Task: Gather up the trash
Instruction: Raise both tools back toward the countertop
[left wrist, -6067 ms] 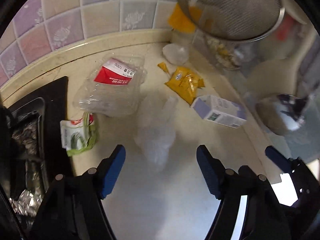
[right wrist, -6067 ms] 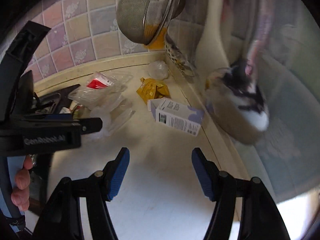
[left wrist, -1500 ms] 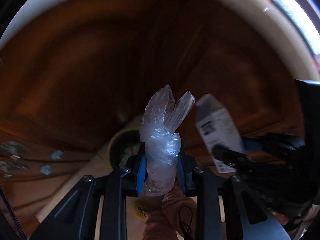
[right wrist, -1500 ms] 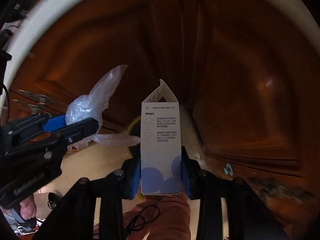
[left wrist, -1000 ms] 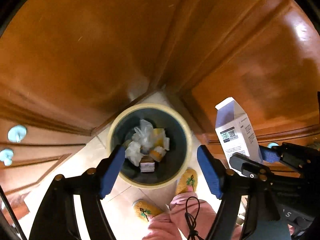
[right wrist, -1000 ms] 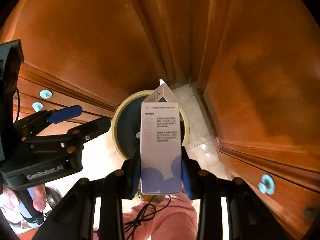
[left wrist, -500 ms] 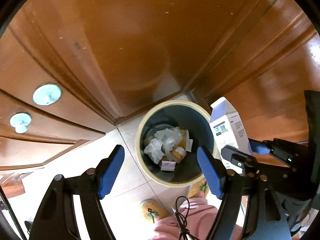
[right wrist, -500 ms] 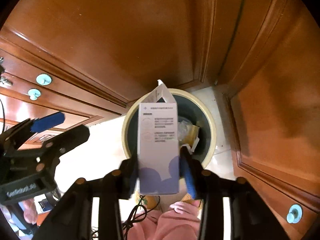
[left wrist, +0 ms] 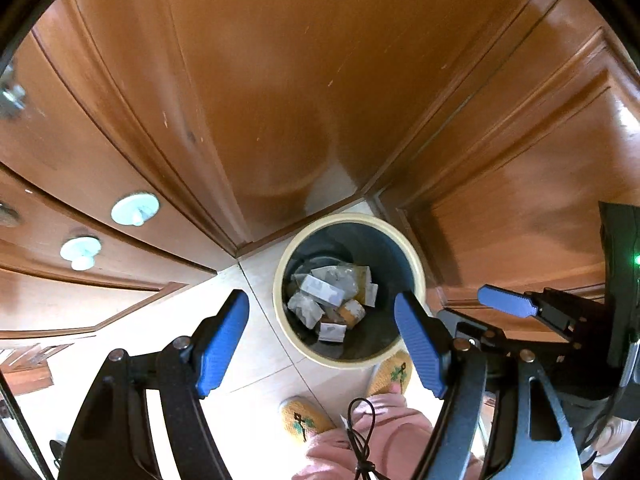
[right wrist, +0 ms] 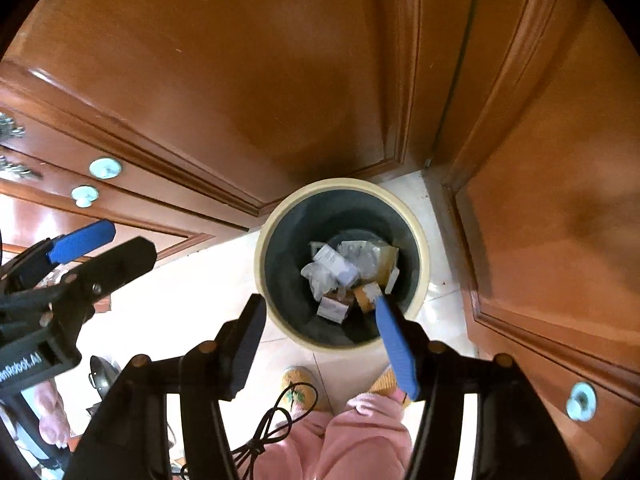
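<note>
Both the left tool (left wrist: 320, 336) and right tool (right wrist: 320, 340), its jaws just opened, hang wide and empty over the bin (right wrist: 420, 248), whose carton (right wrist: 334, 262) and crumpled plastic (right wrist: 316, 276) look light and crushable, easiest pinched across the carton's flat sides.

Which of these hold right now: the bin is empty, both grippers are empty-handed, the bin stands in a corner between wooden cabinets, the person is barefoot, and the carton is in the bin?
1. The bin is empty. False: it holds a carton, crumpled plastic and other scraps.
2. Both grippers hold nothing. True: the left gripper and the right gripper stand open, the right one's jaws having just been opening, with nothing between them.
3. The bin stands on the floor in a corner between wooden cabinets. True.
4. The person is barefoot. False: yellow slippers show below the bin.
5. The carton lies inside the bin. True.
</note>
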`<state>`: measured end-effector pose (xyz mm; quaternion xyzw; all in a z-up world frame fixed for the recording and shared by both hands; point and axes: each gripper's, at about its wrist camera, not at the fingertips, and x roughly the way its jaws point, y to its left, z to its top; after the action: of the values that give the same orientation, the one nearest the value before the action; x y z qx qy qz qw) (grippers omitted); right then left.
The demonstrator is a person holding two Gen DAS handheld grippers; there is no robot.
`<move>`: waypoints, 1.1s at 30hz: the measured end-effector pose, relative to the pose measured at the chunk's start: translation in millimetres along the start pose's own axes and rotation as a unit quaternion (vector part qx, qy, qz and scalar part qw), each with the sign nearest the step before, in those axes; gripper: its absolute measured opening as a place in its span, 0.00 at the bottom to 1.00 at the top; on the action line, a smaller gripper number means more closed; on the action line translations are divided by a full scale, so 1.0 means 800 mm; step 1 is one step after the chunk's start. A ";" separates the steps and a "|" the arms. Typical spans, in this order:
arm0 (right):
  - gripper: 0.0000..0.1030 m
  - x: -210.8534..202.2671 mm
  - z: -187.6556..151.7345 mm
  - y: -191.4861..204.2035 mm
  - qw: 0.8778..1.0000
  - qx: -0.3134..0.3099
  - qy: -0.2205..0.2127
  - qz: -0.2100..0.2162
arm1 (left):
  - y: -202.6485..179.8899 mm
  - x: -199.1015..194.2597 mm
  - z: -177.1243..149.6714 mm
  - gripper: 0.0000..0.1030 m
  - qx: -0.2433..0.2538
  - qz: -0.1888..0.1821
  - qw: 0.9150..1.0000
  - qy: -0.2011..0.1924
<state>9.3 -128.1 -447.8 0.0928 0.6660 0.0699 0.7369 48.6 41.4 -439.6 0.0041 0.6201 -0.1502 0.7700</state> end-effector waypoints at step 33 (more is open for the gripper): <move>0.56 -0.549 0.103 0.031 0.956 0.066 -0.278 -0.067 | -0.151 -0.497 0.203 0.77 0.109 -0.042 0.971 -0.207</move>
<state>46.8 -207.2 -8.8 0.1123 0.4427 -0.0519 0.8881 100.9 -15.6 -0.1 0.0309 0.4263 -0.2466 0.8698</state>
